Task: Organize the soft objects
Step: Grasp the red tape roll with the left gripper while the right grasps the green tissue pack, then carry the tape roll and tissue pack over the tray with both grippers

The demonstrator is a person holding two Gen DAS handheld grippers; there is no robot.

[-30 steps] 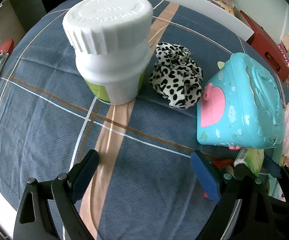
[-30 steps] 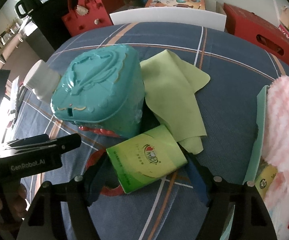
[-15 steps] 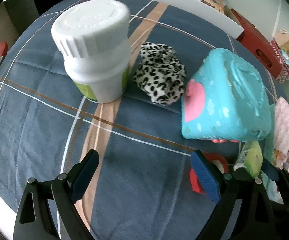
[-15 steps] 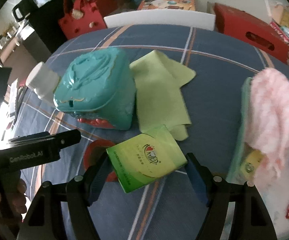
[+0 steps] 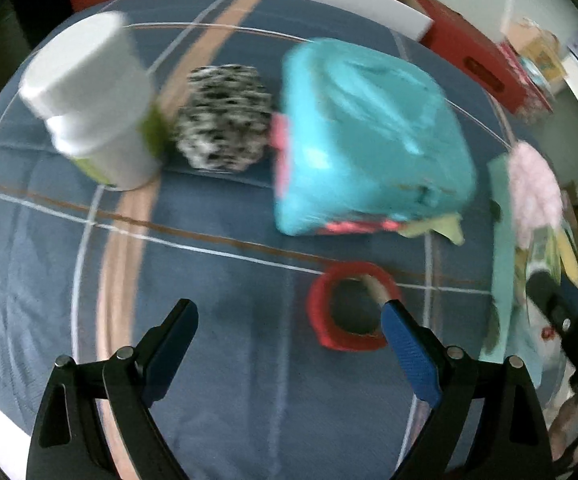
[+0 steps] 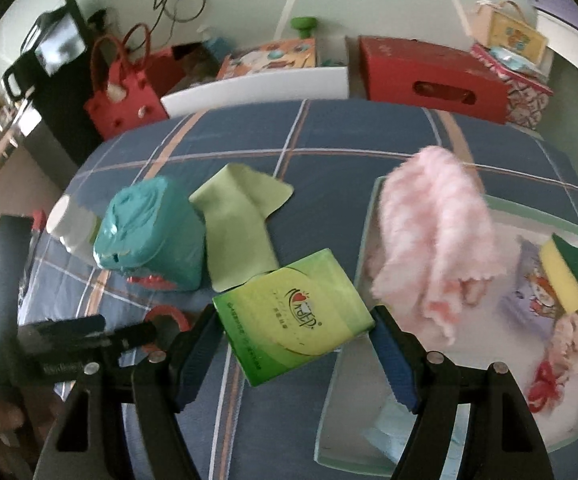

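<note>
The right gripper (image 6: 295, 354) is holding a green tissue pack (image 6: 295, 314) between its jaws, the pads pressing on the pack's two sides, and it is hanging above the blue plaid cloth (image 6: 329, 168) just beside the pale green tray (image 6: 363, 236). A pink fluffy cloth (image 6: 437, 232) is already lying in that tray, draped over its near wall, with a yellow and green sponge (image 6: 573, 276) at the far side. The step in hand looks like carrying the pack to the tray with the other soft things. The next move is calling for the pack to be brought over the tray's rim to a bare patch of its floor, clear of the pink cloth, before the jaws are let wide. The left gripper (image 5: 289, 354) is standing with its jaws wide and nothing between them, over the cloth near a red ring (image 5: 321, 312). Still outside the tray are a spotted scrunchie (image 5: 225, 120), lying between a white jar (image 5: 97, 100) and a teal toy case (image 5: 369, 140), and a light green cloth (image 6: 237, 228) beside that case.
</note>
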